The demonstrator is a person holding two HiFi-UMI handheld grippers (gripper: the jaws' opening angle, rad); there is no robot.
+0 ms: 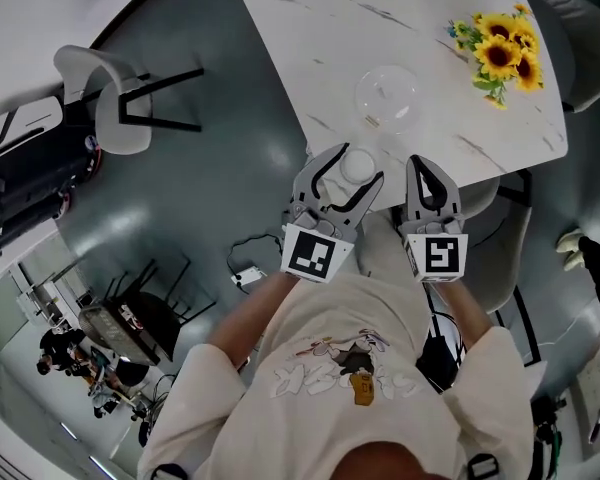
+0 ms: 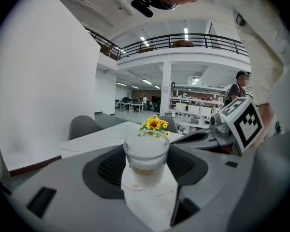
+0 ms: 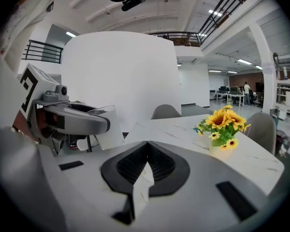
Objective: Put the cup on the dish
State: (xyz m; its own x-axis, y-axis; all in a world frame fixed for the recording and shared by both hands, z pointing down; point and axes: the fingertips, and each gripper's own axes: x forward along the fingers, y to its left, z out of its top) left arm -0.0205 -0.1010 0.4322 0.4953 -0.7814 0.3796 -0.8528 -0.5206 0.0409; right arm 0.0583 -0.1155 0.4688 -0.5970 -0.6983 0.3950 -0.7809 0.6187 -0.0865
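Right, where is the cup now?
In the head view, the cup sits between the jaws of the left gripper, at the near edge of the table, just short of the clear dish.

The left gripper [image 1: 354, 167] has its jaws on either side of a pale cup [image 1: 358, 164] at the near edge of a white marble table [image 1: 320, 38], and the right gripper [image 1: 421, 164] sits just beside it with its jaws together. Farther in on the table lies a clear dish [image 1: 387, 96], apart from the cup, and sunflowers [image 1: 500, 53] stand near the far right corner. A chair [image 1: 110, 103] stands on the grey floor [image 1: 210, 188], well to the left.
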